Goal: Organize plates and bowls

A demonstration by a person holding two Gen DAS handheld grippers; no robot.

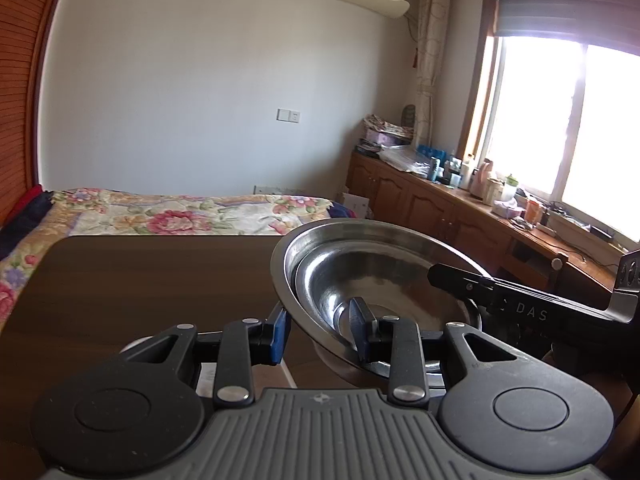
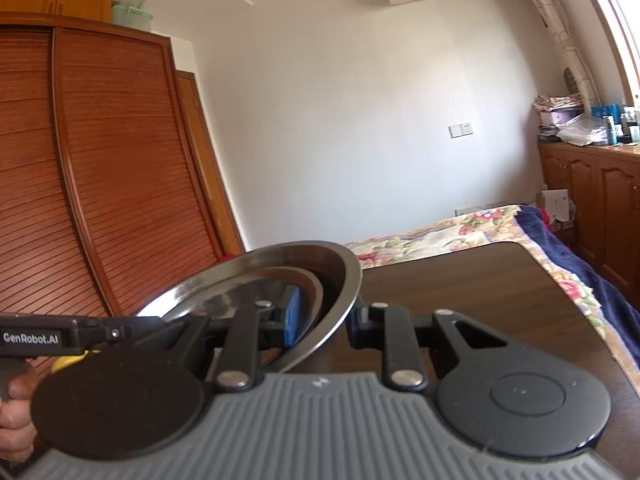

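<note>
A large steel bowl with a smaller steel bowl nested inside it is held tilted over the dark wooden table. My left gripper straddles its near wall, blue pad outside and the other finger inside, shut on it. A finger of the right gripper reaches over the rim from the right. In the right wrist view my right gripper clamps the large bowl the same way, blue pad inside beside the inner bowl. The bowl's underside is hidden.
A bed with a floral cover lies beyond the table. A slatted wooden wardrobe stands at the left. A cluttered cabinet counter runs under the window. A hand grips the left gripper's handle.
</note>
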